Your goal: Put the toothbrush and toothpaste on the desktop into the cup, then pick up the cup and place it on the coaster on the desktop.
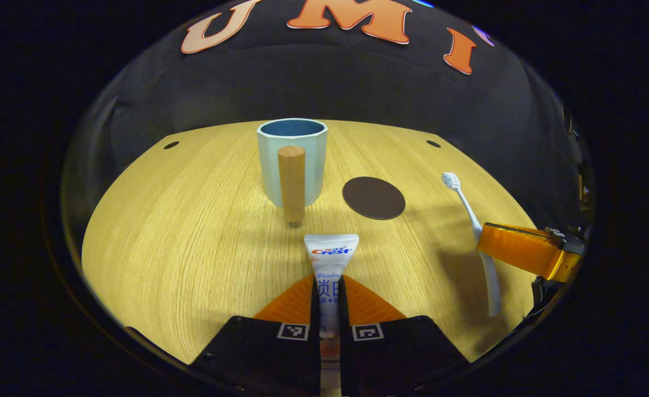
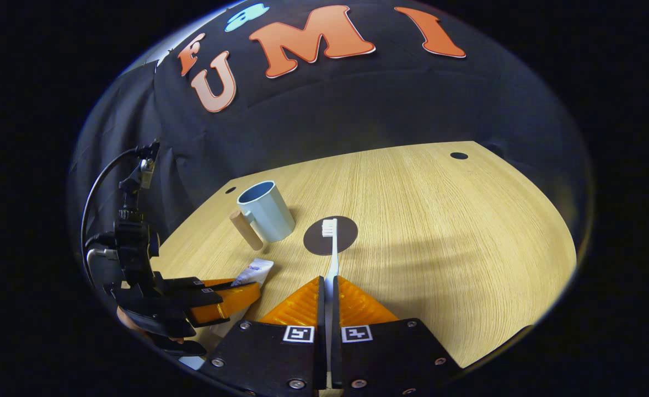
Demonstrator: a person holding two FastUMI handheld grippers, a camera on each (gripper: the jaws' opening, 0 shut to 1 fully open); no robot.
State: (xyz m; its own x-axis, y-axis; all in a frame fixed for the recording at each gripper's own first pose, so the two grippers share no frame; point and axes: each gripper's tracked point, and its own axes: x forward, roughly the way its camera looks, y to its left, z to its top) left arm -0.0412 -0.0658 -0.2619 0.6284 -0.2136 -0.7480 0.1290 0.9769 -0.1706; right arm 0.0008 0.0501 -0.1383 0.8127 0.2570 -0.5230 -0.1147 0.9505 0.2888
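The wooden desk [image 1: 164, 231] carries a pale blue cup [image 1: 292, 162] with a wooden handle, ahead of the left tongs [image 1: 328, 295]. Beside it lies the dark round coaster [image 1: 373, 197]. The left tongs clamp the white toothpaste tube [image 1: 331, 259]. The right tongs [image 2: 328, 300] clamp the white toothbrush [image 2: 332, 253], bristles forward over the coaster.

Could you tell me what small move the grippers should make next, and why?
Probably carry the toothpaste forward over the cup and lower it in: the left gripper is shut on it, the cup stands open ahead, and the right gripper already grips the toothbrush.
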